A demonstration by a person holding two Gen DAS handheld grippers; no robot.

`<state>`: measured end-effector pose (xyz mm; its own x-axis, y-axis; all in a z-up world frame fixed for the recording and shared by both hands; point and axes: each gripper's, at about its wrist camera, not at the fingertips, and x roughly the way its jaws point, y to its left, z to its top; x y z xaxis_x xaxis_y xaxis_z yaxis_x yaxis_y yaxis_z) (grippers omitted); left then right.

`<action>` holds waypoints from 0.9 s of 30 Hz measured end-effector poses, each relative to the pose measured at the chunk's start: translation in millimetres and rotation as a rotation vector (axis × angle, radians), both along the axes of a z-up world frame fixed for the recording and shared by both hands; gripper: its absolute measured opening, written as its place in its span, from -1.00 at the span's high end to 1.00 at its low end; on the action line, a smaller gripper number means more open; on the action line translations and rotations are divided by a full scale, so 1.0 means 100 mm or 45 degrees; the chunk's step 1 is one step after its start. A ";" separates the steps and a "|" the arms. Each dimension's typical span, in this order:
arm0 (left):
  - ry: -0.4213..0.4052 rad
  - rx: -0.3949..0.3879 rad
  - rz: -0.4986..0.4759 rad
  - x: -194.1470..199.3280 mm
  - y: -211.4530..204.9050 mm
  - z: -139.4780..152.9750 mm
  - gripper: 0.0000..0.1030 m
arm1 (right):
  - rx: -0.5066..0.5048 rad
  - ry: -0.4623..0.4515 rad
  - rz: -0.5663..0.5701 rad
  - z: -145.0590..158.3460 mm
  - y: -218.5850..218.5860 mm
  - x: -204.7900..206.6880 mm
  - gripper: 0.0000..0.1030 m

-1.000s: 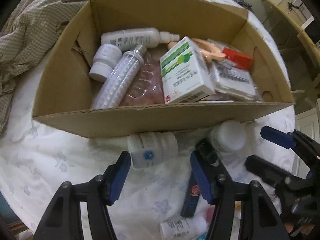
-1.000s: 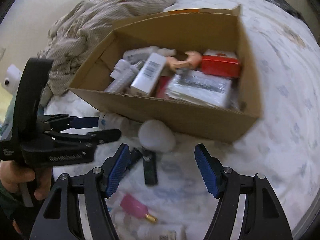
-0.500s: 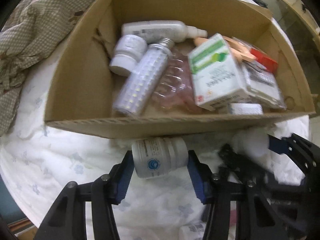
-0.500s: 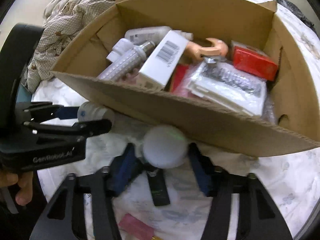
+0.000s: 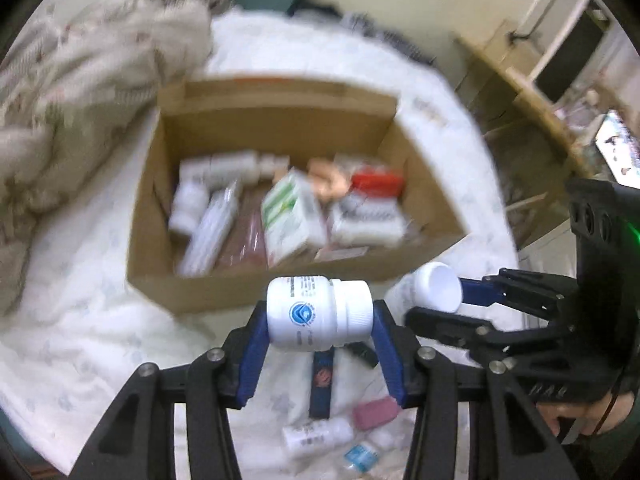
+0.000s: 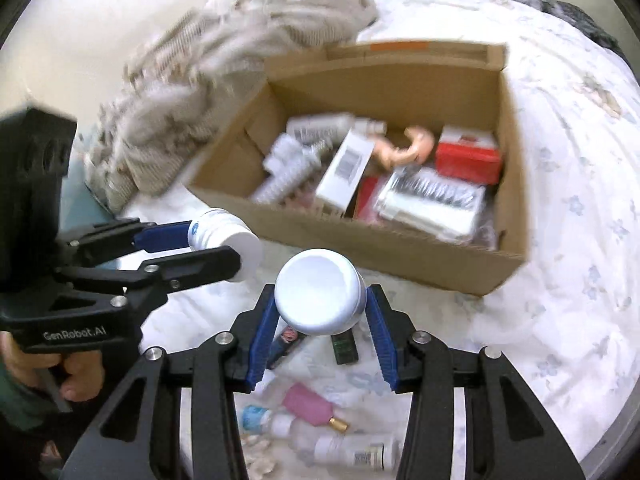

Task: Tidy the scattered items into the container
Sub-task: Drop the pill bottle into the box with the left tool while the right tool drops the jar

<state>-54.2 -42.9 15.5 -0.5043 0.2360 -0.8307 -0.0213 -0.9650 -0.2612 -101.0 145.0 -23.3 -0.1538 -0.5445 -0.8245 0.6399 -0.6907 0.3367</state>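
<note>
My left gripper (image 5: 318, 338) is shut on a white pill bottle (image 5: 316, 312) with a blue logo, held sideways above the bed, in front of the cardboard box (image 5: 248, 292). It also shows in the right wrist view (image 6: 224, 240). My right gripper (image 6: 320, 318) is shut on a white round-capped bottle (image 6: 320, 294), cap toward the camera, also lifted near the box's front wall (image 6: 400, 252). That bottle shows in the left wrist view (image 5: 436, 286). The box holds several boxes, bottles and packets.
Loose items lie on the white bedsheet under the grippers: a pink bottle (image 6: 310, 404), a dark tube (image 6: 344, 346), a small white bottle (image 6: 352, 454), a blue-capped vial (image 6: 256, 420). A crumpled blanket (image 6: 224, 80) lies left of the box. A wooden desk (image 5: 528, 92) stands at the right.
Both grippers closed on their bottles and lifted them off the sheet, pulling back and up from the box. Both views are blurred with motion.
</note>
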 end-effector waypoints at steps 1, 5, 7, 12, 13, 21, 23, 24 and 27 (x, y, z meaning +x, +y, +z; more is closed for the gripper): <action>0.036 0.012 0.013 -0.02 -0.03 0.07 0.03 | -0.029 0.015 -0.019 0.09 0.08 -0.01 0.07; 0.148 0.045 0.076 -0.12 -0.07 0.21 0.03 | -0.163 0.067 -0.117 0.40 0.31 -0.12 0.07; 0.178 0.056 0.109 -0.15 -0.10 0.28 0.03 | -0.232 0.094 -0.169 0.51 0.36 -0.23 0.07; 0.177 0.017 0.142 -0.45 -0.25 0.38 0.03 | -0.327 0.124 -0.282 0.65 0.42 -0.48 0.07; 0.173 -0.006 0.142 -0.54 -0.25 0.36 0.03 | -0.336 0.118 -0.299 0.64 0.40 -0.53 0.07; 0.082 -0.063 0.190 -0.84 -0.41 0.00 0.03 | -0.304 0.052 -0.358 0.40 0.14 -0.83 0.07; 0.055 -0.056 0.213 -0.89 -0.46 -0.11 0.03 | -0.284 0.028 -0.348 0.32 0.06 -0.86 0.07; 0.039 -0.054 0.227 -0.92 -0.47 -0.15 0.03 | -0.273 0.018 -0.342 0.27 0.02 -0.87 0.07; 0.008 -0.058 0.248 -0.98 -0.49 -0.24 0.03 | -0.255 0.026 -0.343 0.24 -0.03 -0.89 0.07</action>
